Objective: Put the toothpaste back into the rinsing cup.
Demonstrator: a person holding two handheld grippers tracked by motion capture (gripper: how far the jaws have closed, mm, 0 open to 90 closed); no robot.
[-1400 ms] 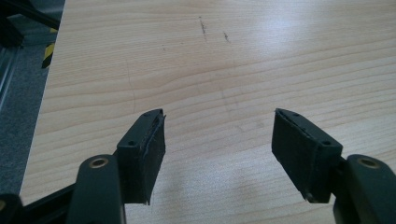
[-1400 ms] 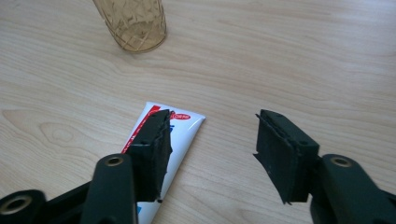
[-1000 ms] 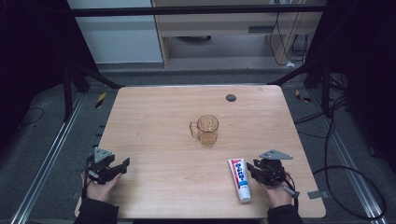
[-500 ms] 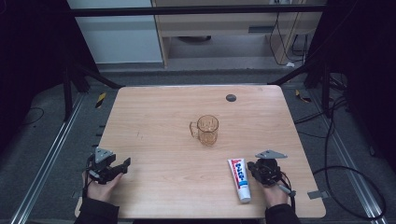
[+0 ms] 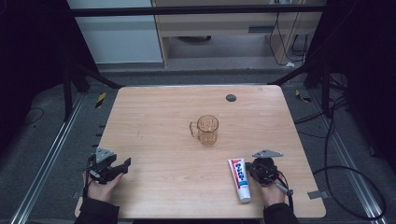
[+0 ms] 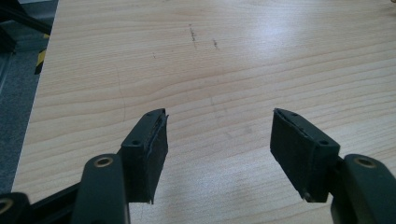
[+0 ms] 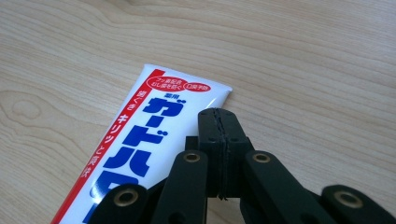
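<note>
Right gripper [image 7: 219,116]: fingers have just been closing and now press together empty, above the toothpaste tube [image 7: 140,140], which lies flat on the bench [image 5: 154,121] beside it, ungrasped. Left gripper [image 6: 219,144]: fingers spread, idle. Pickup not begun.

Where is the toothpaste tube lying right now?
In the high view, the toothpaste tube lies flat near the table's front right edge, just left of the right hand-held gripper.

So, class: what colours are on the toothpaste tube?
White toothpaste tube with blue lettering and red edge; clearest in right gripper view.
</note>
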